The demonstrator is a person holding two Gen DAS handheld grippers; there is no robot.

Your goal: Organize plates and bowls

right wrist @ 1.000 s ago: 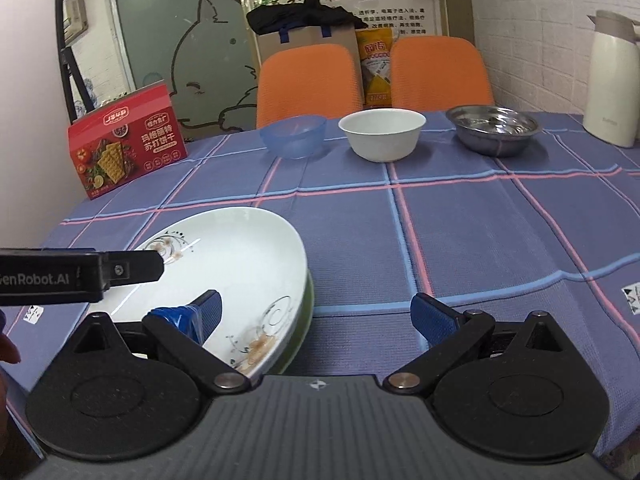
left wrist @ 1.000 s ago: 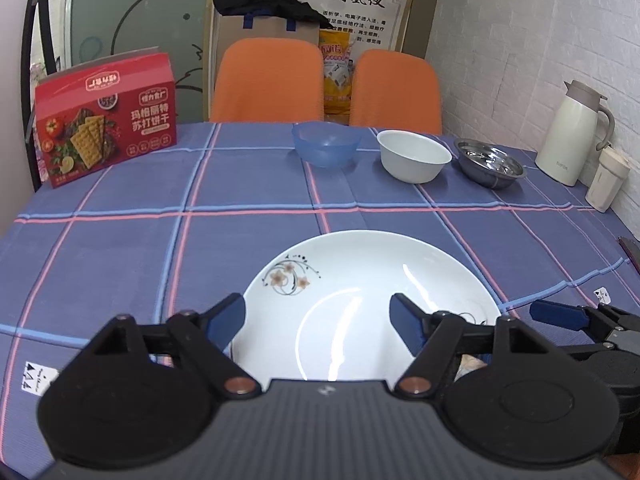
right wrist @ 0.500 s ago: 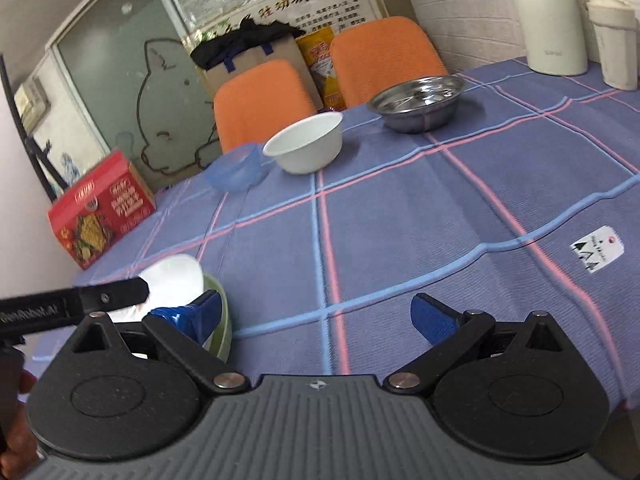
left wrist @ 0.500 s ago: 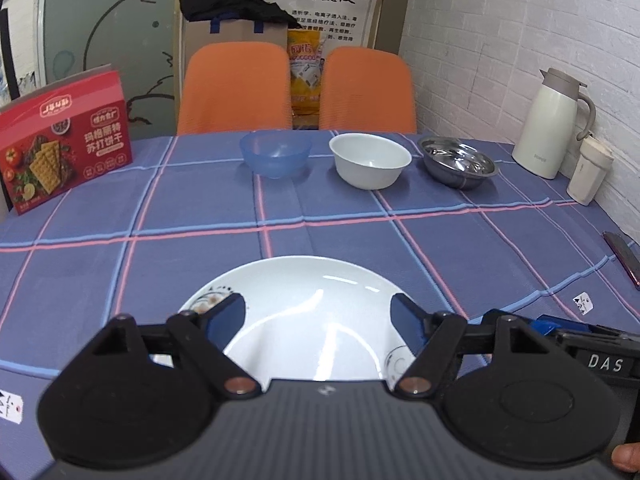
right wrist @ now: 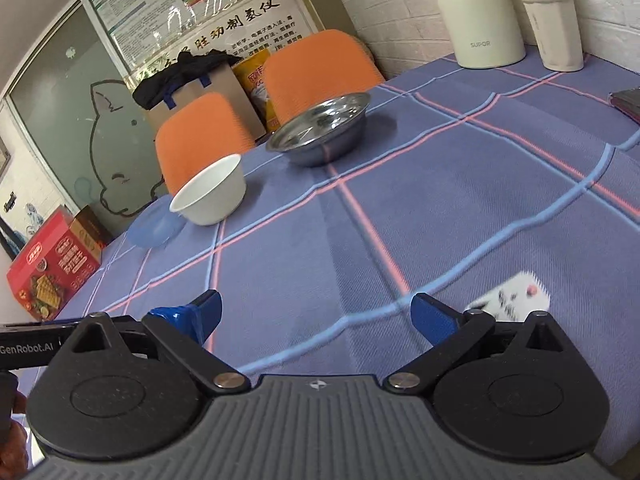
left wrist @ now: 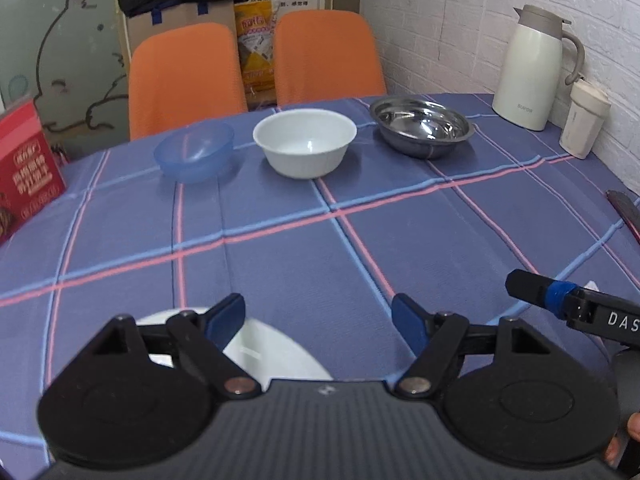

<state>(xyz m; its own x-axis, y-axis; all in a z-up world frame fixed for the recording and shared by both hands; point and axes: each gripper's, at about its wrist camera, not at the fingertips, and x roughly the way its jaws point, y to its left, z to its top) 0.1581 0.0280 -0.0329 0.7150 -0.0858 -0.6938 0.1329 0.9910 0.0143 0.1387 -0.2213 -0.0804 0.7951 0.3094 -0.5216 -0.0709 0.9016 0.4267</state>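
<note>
Now off white plate (left wrist: 276, 360), slid to bottom of frame since a second ago. Left gripper (left wrist: 318, 320) and right gripper (right wrist: 316, 312) both spread, empty. Bowls next: white bowl (left wrist: 305, 142) upper centre.

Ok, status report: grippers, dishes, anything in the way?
Left gripper open, empty, over white plate. Right gripper open, empty. Blue bowl, white bowl, steel bowl in a row, unstacked. Cloth between clear.
</note>
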